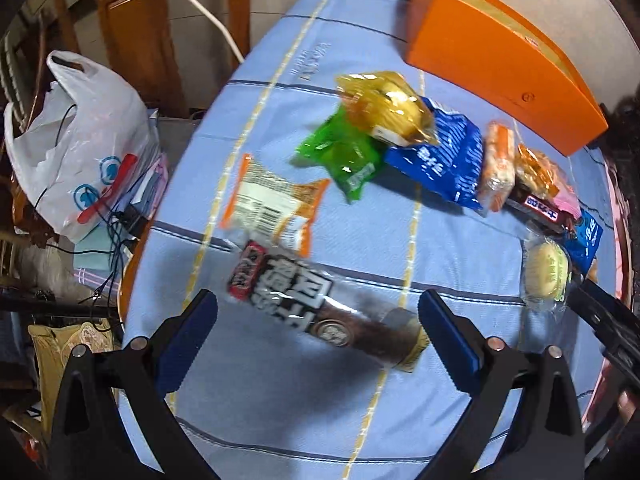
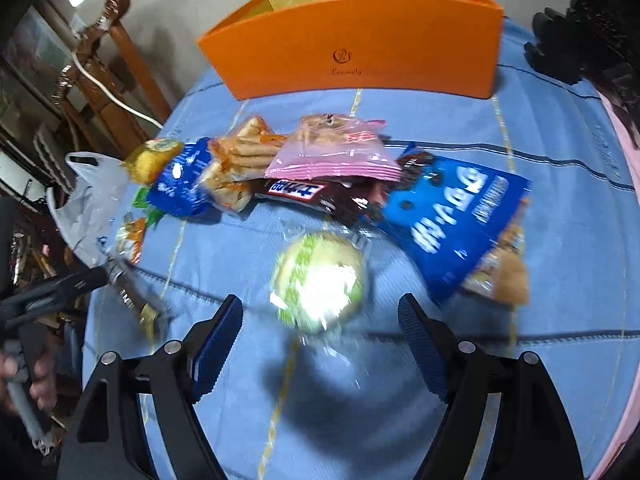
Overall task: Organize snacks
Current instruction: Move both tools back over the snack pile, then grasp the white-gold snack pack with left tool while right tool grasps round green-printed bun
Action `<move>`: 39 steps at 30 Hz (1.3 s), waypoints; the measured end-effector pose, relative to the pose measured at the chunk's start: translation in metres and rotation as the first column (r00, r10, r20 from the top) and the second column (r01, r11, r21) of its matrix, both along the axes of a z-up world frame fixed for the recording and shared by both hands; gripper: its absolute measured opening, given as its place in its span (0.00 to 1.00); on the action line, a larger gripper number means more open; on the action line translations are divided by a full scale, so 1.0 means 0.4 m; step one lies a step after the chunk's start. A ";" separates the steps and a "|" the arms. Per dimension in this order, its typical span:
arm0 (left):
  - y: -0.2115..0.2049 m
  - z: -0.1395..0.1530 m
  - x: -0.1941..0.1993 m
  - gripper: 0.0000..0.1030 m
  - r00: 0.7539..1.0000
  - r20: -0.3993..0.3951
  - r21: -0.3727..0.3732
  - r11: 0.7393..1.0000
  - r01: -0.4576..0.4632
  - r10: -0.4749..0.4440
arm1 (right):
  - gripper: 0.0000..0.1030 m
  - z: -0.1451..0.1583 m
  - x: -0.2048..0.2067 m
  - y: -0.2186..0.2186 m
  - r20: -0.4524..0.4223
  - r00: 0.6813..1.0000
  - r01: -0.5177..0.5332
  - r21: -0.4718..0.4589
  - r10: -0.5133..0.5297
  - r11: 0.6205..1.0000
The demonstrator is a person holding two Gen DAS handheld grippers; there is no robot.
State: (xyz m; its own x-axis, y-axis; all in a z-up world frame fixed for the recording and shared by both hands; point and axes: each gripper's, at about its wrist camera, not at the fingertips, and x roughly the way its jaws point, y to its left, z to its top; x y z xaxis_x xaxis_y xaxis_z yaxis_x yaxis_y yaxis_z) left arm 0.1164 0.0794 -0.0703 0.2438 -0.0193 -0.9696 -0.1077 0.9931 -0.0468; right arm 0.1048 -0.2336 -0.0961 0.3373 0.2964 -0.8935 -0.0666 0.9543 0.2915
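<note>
Desk [image 1: 280, 80] under a light-blue striped cloth. Open-topped orange cardboard box [image 2: 360, 52] stood at its far edge. Snack packets lay scattered before the box: long brown chocolate-bar wrapper [image 1: 324, 312] below the left gripper [image 1: 318, 334], round green-white cake in clear wrap [image 2: 320, 280] below the right gripper [image 2: 320, 340]. Both pairs of fingers stood spread wide, holding nothing.

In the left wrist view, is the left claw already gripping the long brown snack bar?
No, the left claw stands open, the brown snack bar lying untouched between its pads.
</note>
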 end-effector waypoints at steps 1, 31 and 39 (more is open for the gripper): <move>0.008 0.005 -0.001 0.96 1.000 0.005 0.003 1.000 -0.003 0.003 | 0.78 -0.012 0.014 0.010 -0.012 1.000 0.007 -0.004 -0.007 1.000; 0.056 -0.119 0.133 0.35 0.996 -0.054 0.077 0.994 0.076 -0.072 | 0.55 0.011 -0.095 -0.053 -0.051 0.997 0.066 0.037 -0.064 0.997; 0.068 -0.002 0.110 0.31 0.997 0.040 0.006 0.998 0.065 -0.065 | 0.55 0.070 -0.081 -0.039 0.000 1.000 0.020 0.053 -0.021 0.998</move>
State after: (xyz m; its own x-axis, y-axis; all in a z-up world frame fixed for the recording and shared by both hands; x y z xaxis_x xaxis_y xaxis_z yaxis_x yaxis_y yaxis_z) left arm 0.1602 0.1065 -0.0712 0.2810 -0.0321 -0.9592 -0.0409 0.9981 -0.0454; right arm 0.0722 -0.2490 -0.0683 0.3443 0.3361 -0.8766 -0.0473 0.9388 0.3413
